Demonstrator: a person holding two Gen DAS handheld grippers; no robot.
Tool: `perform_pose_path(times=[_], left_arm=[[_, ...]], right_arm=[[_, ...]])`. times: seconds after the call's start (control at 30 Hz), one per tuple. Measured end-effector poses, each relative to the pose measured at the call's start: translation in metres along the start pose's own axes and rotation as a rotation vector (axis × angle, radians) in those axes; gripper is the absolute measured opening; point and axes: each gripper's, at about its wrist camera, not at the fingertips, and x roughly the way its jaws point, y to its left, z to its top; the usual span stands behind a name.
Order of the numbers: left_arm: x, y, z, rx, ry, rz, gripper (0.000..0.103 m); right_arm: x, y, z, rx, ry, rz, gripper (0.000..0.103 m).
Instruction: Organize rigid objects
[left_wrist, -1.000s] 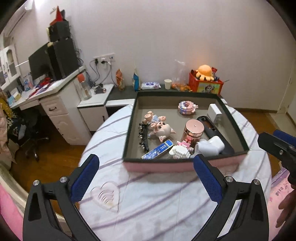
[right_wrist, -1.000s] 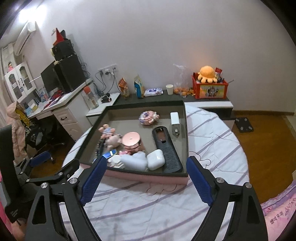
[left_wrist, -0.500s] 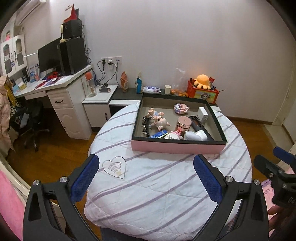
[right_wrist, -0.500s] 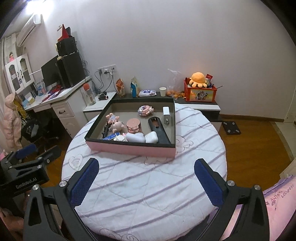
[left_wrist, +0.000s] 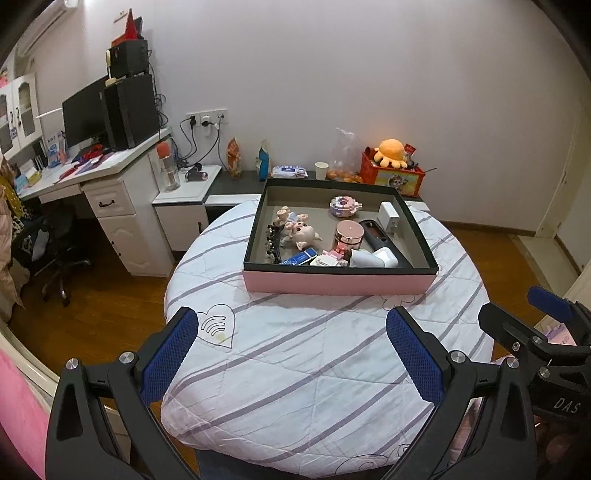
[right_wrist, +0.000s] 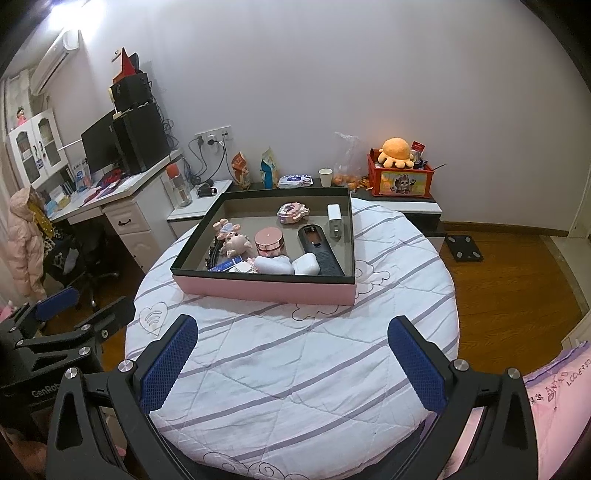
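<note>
On the round table (left_wrist: 295, 369) at 12 o'clock | pink box (left_wrist: 340, 282) already holds pig figurine (left_wrist: 304, 234), jar (left_wrist: 349, 234), remote (right_wrist: 319, 251) | left gripper (left_wrist: 291, 354), right gripper (right_wrist: 293, 363) both spread, empty | task looks essentially done

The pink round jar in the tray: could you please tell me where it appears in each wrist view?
Left wrist: the pink round jar sits right of centre, upper half, just left of the black remote.
Right wrist: the jar sits left of centre, also left of the remote.
Shared landmark: the orange octopus plush by the wall.
</note>
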Motion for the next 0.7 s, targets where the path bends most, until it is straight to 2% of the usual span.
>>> perform_pose_path(times=[0.2, 0.7], left_arm=[[0.0014, 0.0010, -0.0007, 0.004, 0.011, -0.010, 0.103], [0.0037, -0.0061, 0.0024, 0.016, 0.008, 0.024, 0.103]], right_arm=[[0.0006, 0.0000, -0.0008, 0.001, 0.001, 0.000, 0.103], [-0.0017, -0.0043, -0.0042, 0.018, -0.008, -0.006, 0.103]])
